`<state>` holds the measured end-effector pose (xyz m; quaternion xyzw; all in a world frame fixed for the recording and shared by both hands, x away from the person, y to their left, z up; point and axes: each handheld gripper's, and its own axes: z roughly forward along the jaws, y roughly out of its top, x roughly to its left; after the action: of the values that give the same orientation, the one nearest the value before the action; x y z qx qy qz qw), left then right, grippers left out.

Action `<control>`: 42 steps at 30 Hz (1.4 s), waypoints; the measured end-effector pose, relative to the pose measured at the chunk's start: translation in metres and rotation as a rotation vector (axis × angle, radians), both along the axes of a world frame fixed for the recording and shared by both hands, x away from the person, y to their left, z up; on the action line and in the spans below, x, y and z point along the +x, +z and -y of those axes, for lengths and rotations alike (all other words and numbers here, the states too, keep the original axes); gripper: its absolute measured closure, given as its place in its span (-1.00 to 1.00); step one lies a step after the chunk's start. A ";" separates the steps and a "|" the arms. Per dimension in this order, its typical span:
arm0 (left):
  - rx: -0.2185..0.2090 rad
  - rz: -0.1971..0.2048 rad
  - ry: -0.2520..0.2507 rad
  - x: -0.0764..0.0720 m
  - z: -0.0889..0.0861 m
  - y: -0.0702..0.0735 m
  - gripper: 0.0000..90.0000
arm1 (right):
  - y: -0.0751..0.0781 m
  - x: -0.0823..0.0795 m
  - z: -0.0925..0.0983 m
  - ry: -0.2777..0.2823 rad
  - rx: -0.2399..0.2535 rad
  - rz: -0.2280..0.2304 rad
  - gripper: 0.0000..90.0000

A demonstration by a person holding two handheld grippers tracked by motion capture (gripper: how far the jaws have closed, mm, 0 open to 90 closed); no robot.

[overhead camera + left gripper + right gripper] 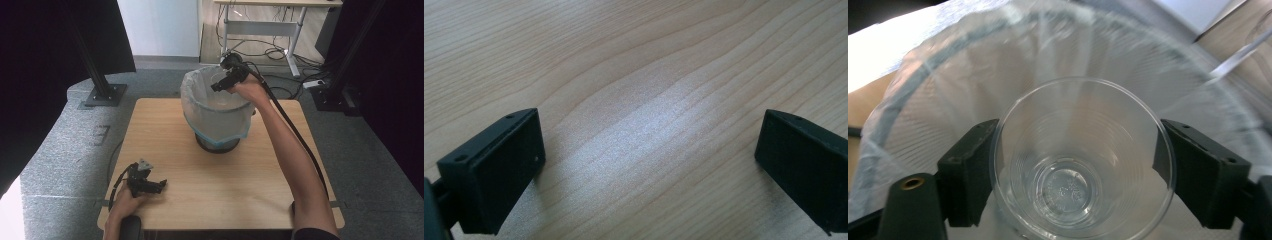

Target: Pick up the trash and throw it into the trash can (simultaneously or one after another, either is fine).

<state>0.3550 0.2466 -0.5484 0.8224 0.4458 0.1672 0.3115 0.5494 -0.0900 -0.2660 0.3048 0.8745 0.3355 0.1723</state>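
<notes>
Black two-jaw right gripper (223,83) is hovering over the liner-covered round bin (187,102) at upper centre of the high view, its jaws flanking a clear ribbed plastic cup (1080,160), seemingly barely touching. Loosening there, the cup is likely dropping crooked or clipping the rim. Left gripper (159,185), jaws apart and empty, is resting at lower left on the wooden table (260,175).

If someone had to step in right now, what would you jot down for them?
Right tool: over the bin, a clear cup between its jaws; whether the pads press on it is unclear.
Left tool: open, empty, low over the table near the front left corner.
Done: cup brought above the bin's bag.
Left: probably let the cup fall in, then pull the right tool back.
</notes>
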 end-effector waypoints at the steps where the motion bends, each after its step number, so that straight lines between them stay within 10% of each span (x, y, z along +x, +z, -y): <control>1: 0.000 0.000 0.000 0.000 0.000 0.000 -1.00 | -0.002 0.000 -0.001 -0.008 -0.010 0.010 -0.76; 4: 0.000 0.000 -0.001 0.000 0.000 0.000 -1.00 | -0.006 -0.001 -0.003 -0.018 -0.042 0.030 -1.00; 42: -0.002 -0.001 -0.001 0.000 0.000 0.000 -1.00 | 0.010 -0.043 0.087 -0.038 0.058 0.092 -0.99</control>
<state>0.3550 0.2465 -0.5483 0.8224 0.4458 0.1660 0.3121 0.5064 -0.1775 -0.2558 0.3106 0.8496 0.3712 0.2095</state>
